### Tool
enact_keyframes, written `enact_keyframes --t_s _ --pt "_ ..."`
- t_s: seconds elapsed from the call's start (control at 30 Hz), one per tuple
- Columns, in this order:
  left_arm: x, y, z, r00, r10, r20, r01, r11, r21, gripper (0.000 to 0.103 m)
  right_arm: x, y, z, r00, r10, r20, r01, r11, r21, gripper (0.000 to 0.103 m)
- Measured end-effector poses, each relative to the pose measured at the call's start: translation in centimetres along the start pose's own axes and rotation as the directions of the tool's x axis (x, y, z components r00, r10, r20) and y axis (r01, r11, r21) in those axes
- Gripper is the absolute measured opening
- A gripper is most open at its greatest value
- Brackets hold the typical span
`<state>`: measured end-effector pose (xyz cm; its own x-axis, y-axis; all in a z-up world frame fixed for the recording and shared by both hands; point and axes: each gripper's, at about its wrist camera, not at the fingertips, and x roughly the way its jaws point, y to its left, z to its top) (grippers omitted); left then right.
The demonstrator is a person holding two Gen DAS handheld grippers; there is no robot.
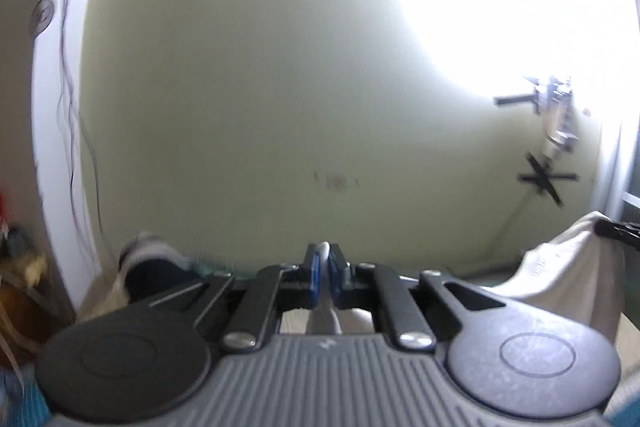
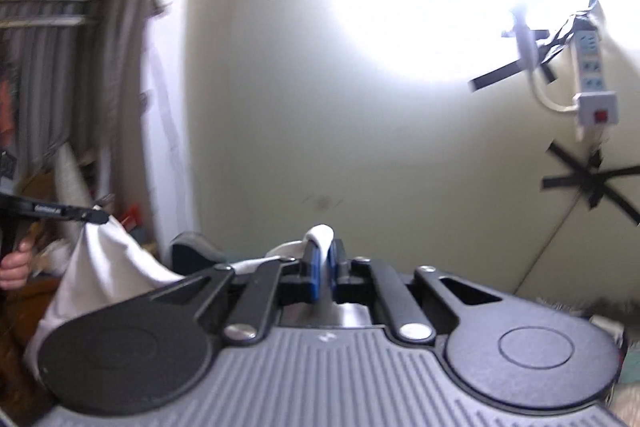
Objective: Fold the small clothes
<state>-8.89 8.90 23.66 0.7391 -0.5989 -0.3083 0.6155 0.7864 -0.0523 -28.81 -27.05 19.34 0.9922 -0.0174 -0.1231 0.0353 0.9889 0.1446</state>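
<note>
**Both grippers up, white garment stretched between them**

Cloth first: in the left wrist view the left gripper (image 1: 325, 259) sits low at centre frame, pointing at a pale yellow-green wall (image 1: 260, 87), its blue pads (image 1: 314, 275) pressed together on a thin edge of the white garment (image 1: 560, 275). A sliver of that fabric pokes up between the pads, and more of it hangs below, between the linkage bars. Sliding across to the lower right of that frame, the garment drapes down in a soft peak from the dark tip of the other gripper, which enters from the right edge. Black tape crosses (image 1: 546, 179) mark the wall just above it, and glare blows out the upper right.

Over to the right wrist view, starting at the far left edge: a hand (image 2: 16, 267) grips a dark handle, and the left gripper's black fingers reach rightward from it, level, with the white cloth hanging from their tip in the lower left. At centre bottom, the right gripper (image 2: 322, 259) is clamped tight too, a rolled white fold bulging out above its blue pads. The fabric runs leftward from there toward the other tool. On the upper right, a white power strip (image 2: 592, 67) is taped to the wall. Both views are motion-blurred.
</note>
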Motion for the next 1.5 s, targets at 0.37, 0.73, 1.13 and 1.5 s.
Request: enact_keyframes --t_s 0.37,0.73,1.13,1.5 --pt "14.9 1.7 -1.6 0.968 0.205 -0.147 -0.223 0.967 -0.123 0.02 14.9 -6.0 -3.7 0.961 -0.193 -0.199 0.218 0.969 0.114 0.008" --pt "-2.5 3.1 -19.7 0.972 0.107 -0.209 -0.145 0.974 -0.175 0.044 4.2 -3.2 -14.9 0.937 0.023 -0.348 0.097 0.942 0.321 0.057" --pt "-16.5 3.4 -20.1 0.995 0.085 -0.061 -0.091 0.989 -0.112 0.059 6.1 3.0 -17.7 0.856 0.15 -0.494 0.003 0.956 0.295 0.072" --pt "-6.4 5.8 -23.2 0.941 0.135 -0.311 -0.189 0.97 -0.15 0.061 3.7 0.6 -18.3 0.87 0.303 -0.39 -0.063 0.851 0.521 0.085"
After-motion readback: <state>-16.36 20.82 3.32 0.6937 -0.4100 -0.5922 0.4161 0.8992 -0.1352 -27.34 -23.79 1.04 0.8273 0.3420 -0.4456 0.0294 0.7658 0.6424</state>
